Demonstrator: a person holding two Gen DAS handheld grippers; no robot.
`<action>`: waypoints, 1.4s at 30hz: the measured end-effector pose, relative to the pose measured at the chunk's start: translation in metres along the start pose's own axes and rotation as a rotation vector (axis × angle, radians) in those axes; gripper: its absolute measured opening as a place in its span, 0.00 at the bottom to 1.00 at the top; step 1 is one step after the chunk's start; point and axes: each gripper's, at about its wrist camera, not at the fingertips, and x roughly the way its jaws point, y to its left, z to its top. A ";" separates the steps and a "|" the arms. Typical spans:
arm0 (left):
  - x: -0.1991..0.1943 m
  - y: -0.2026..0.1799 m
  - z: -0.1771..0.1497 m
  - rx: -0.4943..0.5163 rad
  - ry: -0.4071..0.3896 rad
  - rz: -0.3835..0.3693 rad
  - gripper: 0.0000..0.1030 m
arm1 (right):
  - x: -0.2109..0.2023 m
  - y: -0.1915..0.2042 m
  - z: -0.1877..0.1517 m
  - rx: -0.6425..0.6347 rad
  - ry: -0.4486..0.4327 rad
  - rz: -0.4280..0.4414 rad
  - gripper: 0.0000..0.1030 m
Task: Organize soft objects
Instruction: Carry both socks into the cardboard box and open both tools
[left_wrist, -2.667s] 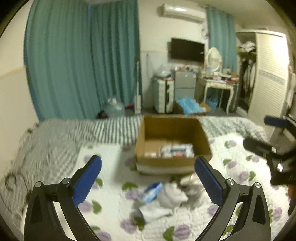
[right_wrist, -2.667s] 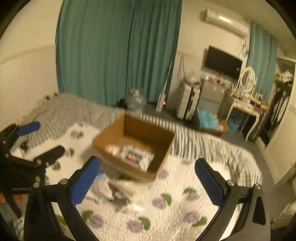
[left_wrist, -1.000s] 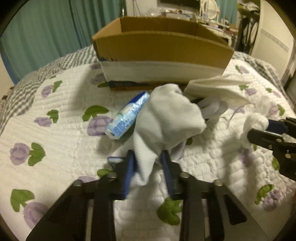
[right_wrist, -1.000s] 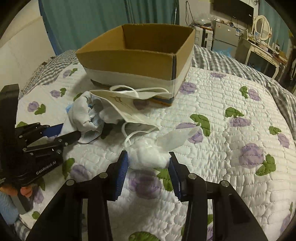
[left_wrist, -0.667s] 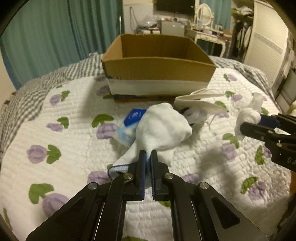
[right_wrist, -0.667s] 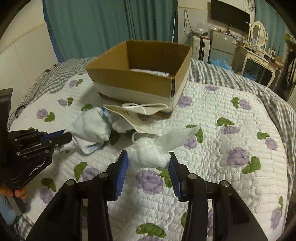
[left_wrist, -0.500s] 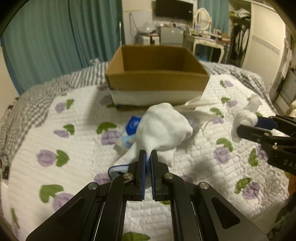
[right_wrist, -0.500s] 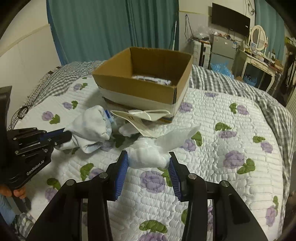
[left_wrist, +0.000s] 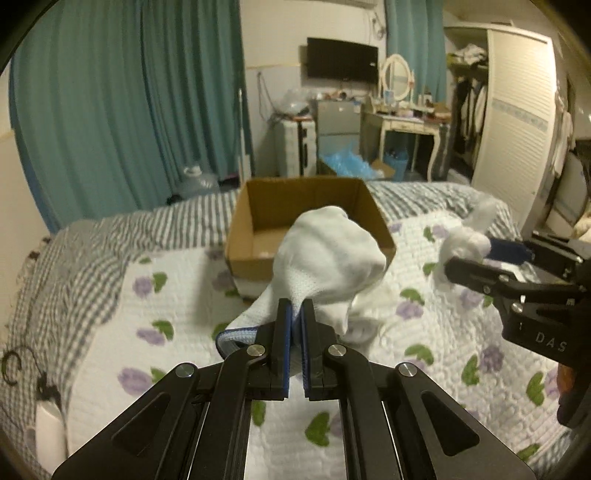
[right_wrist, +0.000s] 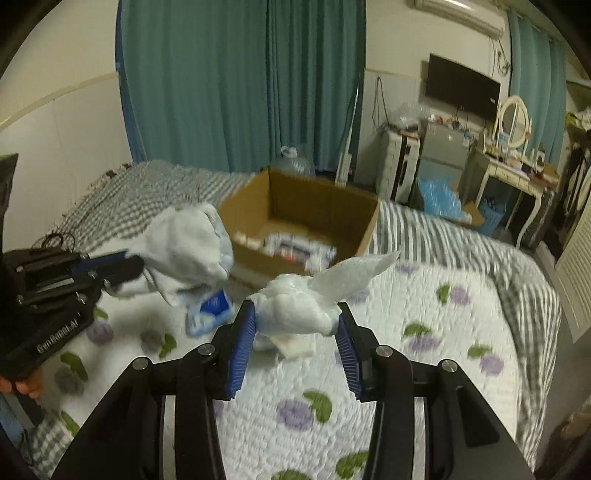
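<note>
Quilted floral bedspread (right_wrist: 424, 369) below left tongs (left_wrist: 294, 317) pinching sock (left_wrist: 332, 254), right tongs (right_wrist: 295, 325) pinching wad (right_wrist: 295, 314).

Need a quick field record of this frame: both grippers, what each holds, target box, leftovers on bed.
left gripper: shut on white sock, lifted off the quilt
right gripper: shut on white cotton wad, lifted
cardboard box: open, on the bed, packets inside
blue packet: lying on floral quilt before the box
stage: both items carried, not yet in box
</note>
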 end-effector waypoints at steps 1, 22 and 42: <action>0.001 0.000 0.004 0.001 -0.008 -0.001 0.04 | 0.000 0.000 0.006 -0.004 -0.008 0.000 0.41; 0.148 0.012 0.086 0.011 0.010 0.053 0.05 | 0.155 -0.059 0.105 0.013 0.035 -0.008 0.42; 0.122 0.015 0.075 0.018 -0.020 0.123 0.13 | 0.138 -0.081 0.090 0.088 -0.007 -0.077 0.89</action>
